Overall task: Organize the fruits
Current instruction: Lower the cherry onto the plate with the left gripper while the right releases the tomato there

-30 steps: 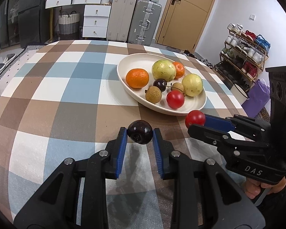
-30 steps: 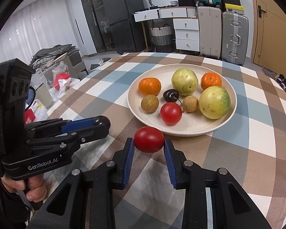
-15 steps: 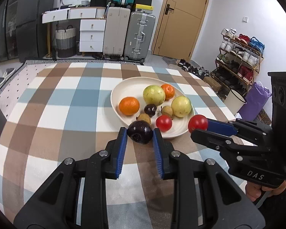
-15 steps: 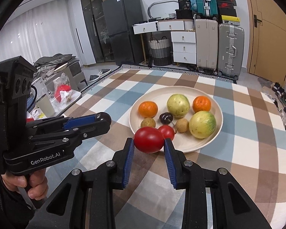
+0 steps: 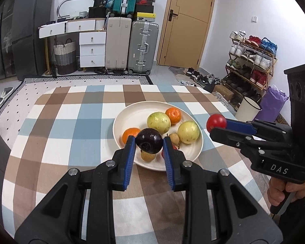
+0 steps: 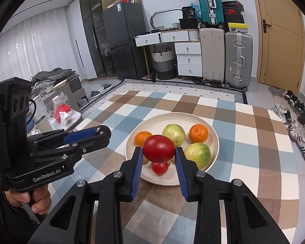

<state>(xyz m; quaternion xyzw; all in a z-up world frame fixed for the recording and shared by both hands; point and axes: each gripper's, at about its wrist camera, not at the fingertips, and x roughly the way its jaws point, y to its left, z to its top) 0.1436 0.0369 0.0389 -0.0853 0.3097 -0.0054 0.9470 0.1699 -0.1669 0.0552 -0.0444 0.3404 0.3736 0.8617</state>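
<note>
My left gripper (image 5: 149, 144) is shut on a dark purple plum (image 5: 149, 140) and holds it high above the near rim of the cream plate (image 5: 130, 113). My right gripper (image 6: 158, 152) is shut on a red tomato (image 6: 159, 148), also raised above the plate (image 6: 213, 134). The plate holds two oranges (image 6: 198, 133), two yellow-green fruits (image 6: 197, 155), a small red tomato (image 6: 159, 168) and small brown fruits partly hidden by the fingers. The right gripper with its tomato (image 5: 216, 122) shows at the right of the left wrist view. The left gripper (image 6: 103, 132) shows at the left of the right wrist view.
The plate sits on a table with a checked blue, brown and white cloth (image 5: 61, 134). Suitcases (image 5: 143, 46) and white drawers (image 5: 91, 48) stand at the far wall. A shoe rack (image 5: 252, 61) is at the right. A cluttered side table (image 6: 59, 111) is at the left.
Both grippers have risen and pulled back from the table with their fruits still held. The plate now looks smaller and lower in both views.
</note>
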